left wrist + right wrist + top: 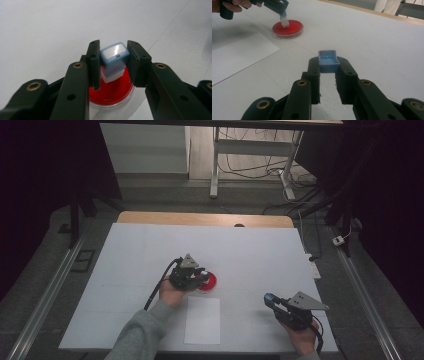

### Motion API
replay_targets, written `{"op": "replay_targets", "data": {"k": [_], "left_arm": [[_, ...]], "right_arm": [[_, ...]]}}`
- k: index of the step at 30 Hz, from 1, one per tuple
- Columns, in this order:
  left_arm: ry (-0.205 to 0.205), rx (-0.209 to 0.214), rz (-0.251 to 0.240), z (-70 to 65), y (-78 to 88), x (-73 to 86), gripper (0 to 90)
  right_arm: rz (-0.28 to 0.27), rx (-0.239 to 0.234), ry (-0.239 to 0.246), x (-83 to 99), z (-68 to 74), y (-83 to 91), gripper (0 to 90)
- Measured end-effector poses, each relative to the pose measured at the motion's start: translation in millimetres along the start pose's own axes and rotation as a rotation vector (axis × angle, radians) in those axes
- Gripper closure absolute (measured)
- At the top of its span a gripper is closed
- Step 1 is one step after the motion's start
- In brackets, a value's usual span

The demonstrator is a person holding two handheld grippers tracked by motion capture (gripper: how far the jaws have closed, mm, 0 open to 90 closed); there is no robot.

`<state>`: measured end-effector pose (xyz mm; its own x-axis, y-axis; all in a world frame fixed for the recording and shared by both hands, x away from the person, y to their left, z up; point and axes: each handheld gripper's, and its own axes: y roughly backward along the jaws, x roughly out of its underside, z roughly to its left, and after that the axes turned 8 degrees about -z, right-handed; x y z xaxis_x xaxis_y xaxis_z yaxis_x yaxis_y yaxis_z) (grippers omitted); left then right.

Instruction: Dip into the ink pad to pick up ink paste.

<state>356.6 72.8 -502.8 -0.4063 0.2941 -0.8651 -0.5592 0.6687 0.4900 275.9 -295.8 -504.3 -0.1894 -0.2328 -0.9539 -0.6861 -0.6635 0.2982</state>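
Left gripper (pixel 113 63): our jaws are clamped on the stamp (pixel 113 60) by its blue top, so that its pale lower end can press straight down into the ink.
Stamp: a small block with rounded corners, glossy blue plastic above, whitish below; it stands nearly upright on the ink pad (pixel 113 91), just left of the pad's middle in the right gripper view.
Ink pad: a flat round dish with a clear rim, filled wet red, lying on the white table (pixel 125 270).
Paper (pixel 202 320): a plain white sheet, matte, laid just beside the pad towards us; we judge it waits for the print.
Right gripper (pixel 327 65): our jaws are closed on the cap (pixel 327 60), a shallow blue plastic tray, held well apart from the pad to keep it out of the way.
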Motion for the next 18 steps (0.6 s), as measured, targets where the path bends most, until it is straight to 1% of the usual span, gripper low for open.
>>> {"op": "replay_targets", "data": {"k": [3, 6, 9, 15, 18], "left_arm": [[-0.001, -0.003, 0.003, 0.0, -0.5, 0.8, 65.6], [-0.006, -0.011, 0.016, -0.3, -2.4, 2.2, 65.6], [-0.003, -0.01, 0.013, -0.1, -2.8, 2.7, 65.7], [-0.017, -0.012, 0.019, -1.4, -3.2, 3.1, 65.7], [-0.012, -0.016, 0.022, -1.7, -4.5, 3.9, 65.8]], "right_arm": [[0.0, 0.0, 0.0, 0.0, -0.1, 0.0, 73.8], [0.0, 0.0, 0.001, 0.1, -0.1, -0.1, 73.8], [-0.001, 0.0, 0.002, 0.0, 0.1, -0.1, 73.8], [-0.001, 0.0, 0.003, 0.0, 0.1, -0.1, 73.8], [-0.002, 0.001, 0.004, -0.1, 0.6, -0.1, 73.8]]}}
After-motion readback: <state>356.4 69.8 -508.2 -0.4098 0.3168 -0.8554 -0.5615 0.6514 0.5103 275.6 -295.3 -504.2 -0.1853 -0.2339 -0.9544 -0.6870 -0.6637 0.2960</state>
